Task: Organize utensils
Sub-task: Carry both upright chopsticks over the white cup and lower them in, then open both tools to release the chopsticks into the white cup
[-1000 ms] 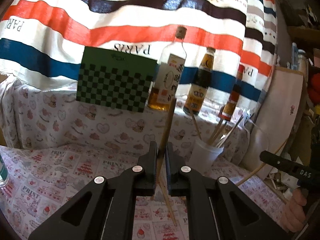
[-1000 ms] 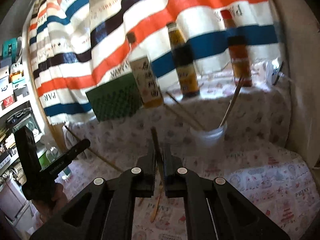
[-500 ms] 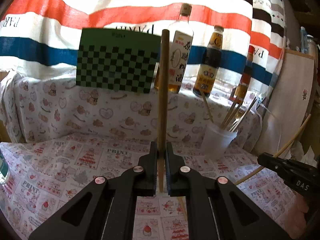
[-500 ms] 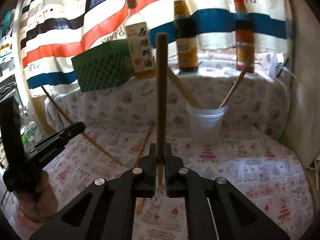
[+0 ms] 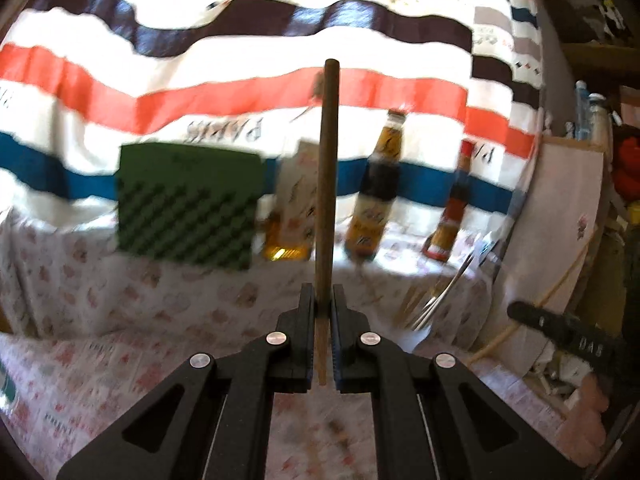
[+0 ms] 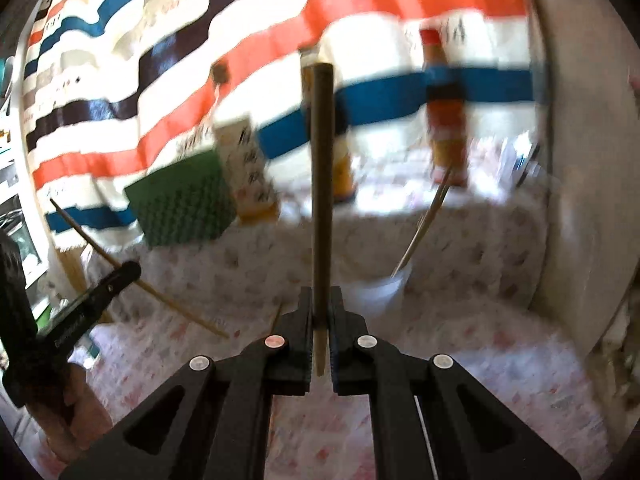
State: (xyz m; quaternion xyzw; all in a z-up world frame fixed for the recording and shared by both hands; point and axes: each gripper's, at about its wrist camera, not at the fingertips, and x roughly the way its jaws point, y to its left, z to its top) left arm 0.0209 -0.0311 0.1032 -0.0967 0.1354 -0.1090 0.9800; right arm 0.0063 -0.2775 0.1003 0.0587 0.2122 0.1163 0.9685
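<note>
Left wrist view: the left hand-held gripper (image 5: 323, 304) is clamped on a wooden chopstick (image 5: 327, 184) that now stands nearly upright between its jaws, its top at 12 o'clock against the striped cloth (image 5: 240, 64). A second ago the same stick leaned toward 1 o'clock with its lower end trailing down near the bench (image 5: 72, 376); it has since swung straight and the backdrop has dropped in the frame, which suggests the stick is lifted clear. At 3 o'clock sits the white cup (image 5: 436, 320), blurred, with a fork and other sticks poking out of it; further toward 4 o'clock the other tool shows with its own stick.

From the right wrist, the right hand-held gripper (image 6: 320, 306) is likewise clamped on a second chopstick (image 6: 322, 184), held upright, where a second ago only a short stub showed above the jaws. The cup (image 6: 380, 292) lies at 2 o'clock, just beyond the jaws, and the left tool with its stick appears at 9 o'clock.

Both pickups look complete. My reading is that the carry to the cup is next, with the right stick nearer. Loose sticks on the bench at 9 o'clock remain to be gathered.
</note>
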